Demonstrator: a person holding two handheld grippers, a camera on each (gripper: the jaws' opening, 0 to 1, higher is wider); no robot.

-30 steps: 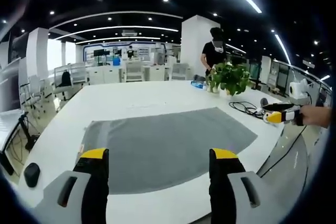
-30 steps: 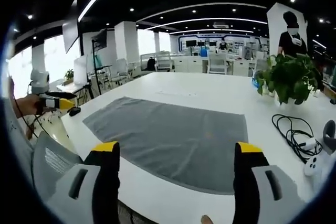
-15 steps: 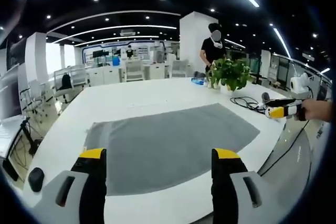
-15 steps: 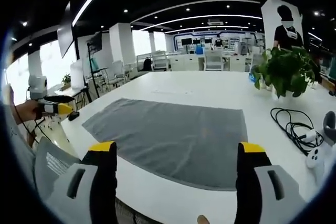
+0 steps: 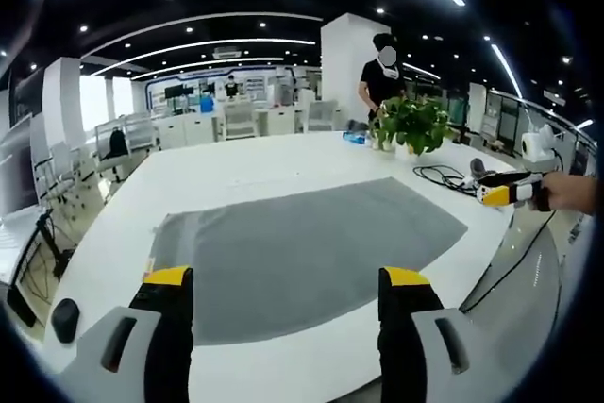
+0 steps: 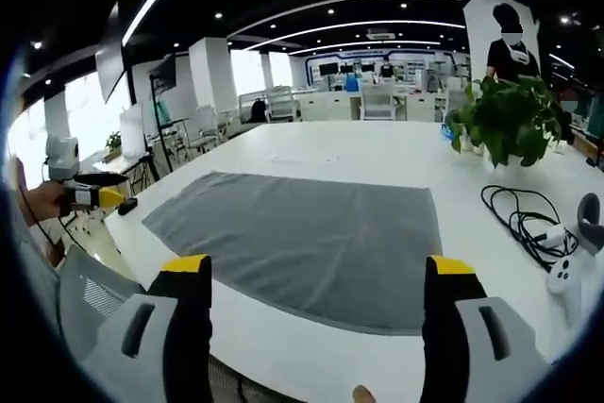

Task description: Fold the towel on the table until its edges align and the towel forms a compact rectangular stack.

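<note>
— Towel (image 5: 302, 247) status?
— Grey, spread flat and unfolded on the white table (image 5: 236, 169), near the table's near edge. In the right gripper view the towel (image 6: 307, 233) lies the same way, one layer, no fold started.

— Left gripper (image 5: 283, 299)?
— Jaws stand wide apart with nothing between them, held above the near edge of the table, clear of the cloth.

— Right gripper (image 6: 316, 285)?
— Also spread wide and empty, hovering short of the towel's near edge. It also shows at the right of the left gripper view, the right gripper (image 5: 505, 195) held in a hand (image 5: 571, 191) off the table's right side.

— Anything else on the table?
— A potted plant (image 6: 505, 120) at the far right, a black cable (image 6: 519, 224) coiled near it, and a white controller (image 6: 566, 276) by the right edge, all apart from the towel. A person (image 5: 382, 73) stands beyond the plant. A black mouse (image 5: 64, 318) sits at the near left corner.
</note>
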